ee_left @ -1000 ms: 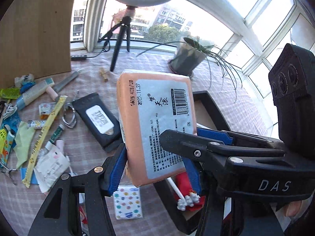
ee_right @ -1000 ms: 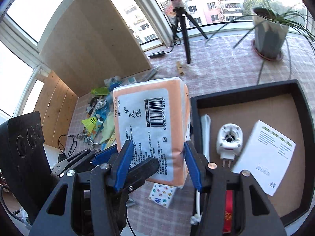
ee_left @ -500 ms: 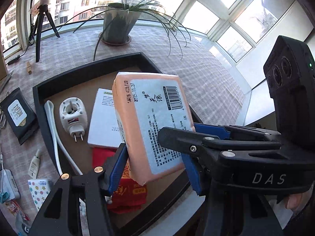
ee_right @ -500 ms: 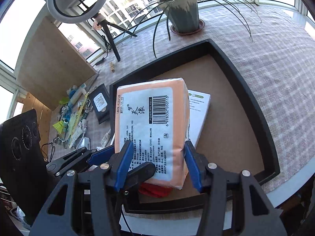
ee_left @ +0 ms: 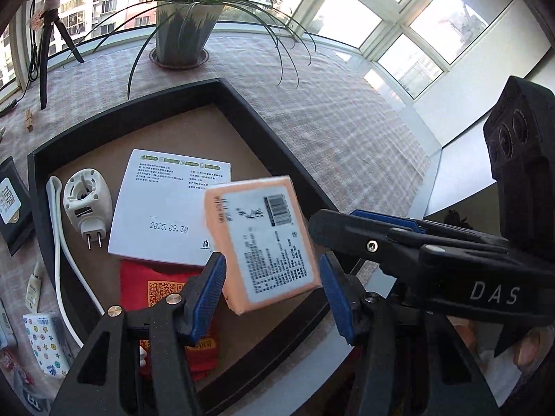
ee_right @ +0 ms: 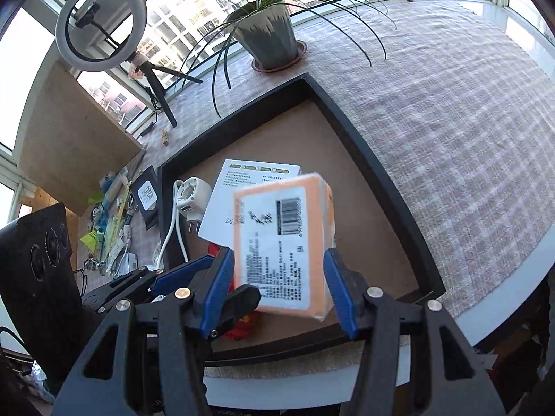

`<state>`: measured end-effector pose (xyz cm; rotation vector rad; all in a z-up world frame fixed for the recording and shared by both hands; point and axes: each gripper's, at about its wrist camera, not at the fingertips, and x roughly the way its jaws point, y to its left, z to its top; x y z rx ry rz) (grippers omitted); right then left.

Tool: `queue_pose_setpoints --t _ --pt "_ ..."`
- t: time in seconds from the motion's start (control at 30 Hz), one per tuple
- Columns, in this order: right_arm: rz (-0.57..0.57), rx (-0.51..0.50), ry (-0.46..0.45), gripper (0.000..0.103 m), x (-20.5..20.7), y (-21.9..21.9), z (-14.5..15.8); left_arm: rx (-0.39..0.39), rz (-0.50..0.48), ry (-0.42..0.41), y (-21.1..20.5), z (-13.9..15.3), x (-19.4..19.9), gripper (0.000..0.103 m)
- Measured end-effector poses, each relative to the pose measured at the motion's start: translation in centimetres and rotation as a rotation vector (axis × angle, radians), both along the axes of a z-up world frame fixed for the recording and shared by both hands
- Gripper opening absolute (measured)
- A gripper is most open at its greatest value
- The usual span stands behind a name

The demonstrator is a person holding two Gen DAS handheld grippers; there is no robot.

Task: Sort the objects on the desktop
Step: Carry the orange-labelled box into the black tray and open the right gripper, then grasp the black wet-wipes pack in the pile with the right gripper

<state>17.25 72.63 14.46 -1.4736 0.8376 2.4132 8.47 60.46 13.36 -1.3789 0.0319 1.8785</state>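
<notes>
An orange tissue pack [ee_left: 263, 242] with a white barcode label is blurred and tilted, free between both pairs of jaws above the black tray [ee_left: 242, 104]. My left gripper [ee_left: 274, 294] is open, its blue pads apart from the pack. My right gripper [ee_right: 281, 291] is open too, pads clear of the pack [ee_right: 284, 246]. In the tray [ee_right: 381, 173] lie a white plug adapter [ee_left: 86, 204], a white cable [ee_left: 60, 260], a white box [ee_left: 166, 208] and a red packet [ee_left: 156, 287].
A potted plant [ee_left: 184, 31] stands behind the tray. Left of the tray lie a black pouch [ee_left: 10, 204], a small patterned tissue pack [ee_left: 45, 343] and several small items [ee_right: 111, 215]. A ring light on a tripod [ee_right: 100, 24] stands at the back. The table edge is near.
Both grippers carried the pack from the clutter over the tray, then opened. The pack has slipped out of the jaws and is dropping, tilted, toward the tray.
</notes>
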Motion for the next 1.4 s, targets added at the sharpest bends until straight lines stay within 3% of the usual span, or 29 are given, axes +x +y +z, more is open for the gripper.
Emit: queue_pose_setpoints --t 0.47,0.67,0.93,1.13,1.4 --pt "0.126 -0.051 0.025 0.053 -3.9 -4.3 -0.2 -0.005 0.101 0.039 -5.4 1.4 -1.5 0.053" --pt "0.218 -0.063 0.03 0.053 -7.2 -8.1 -0.1 -0.033 0.18 0.059 -10.7 2.2 -3.0 0.053" --pt "0.34 -0.067 0.044 0.055 -12.4 -15.1 0.6 -0.08 0.307 0.088 -20.6 3.7 -7.0 0.053" --pt "0.391 -0.069 0.044 0.055 -17.0 -19.4 0.7 -0.065 0.427 0.071 -27.6 3.6 -10.1 0.053" --pt "0.441 -0.032 -0.014 0.057 -23.7 -23.3 -1.5 -0.008 0.482 0.032 -30.7 1.5 -13.7 0.053"
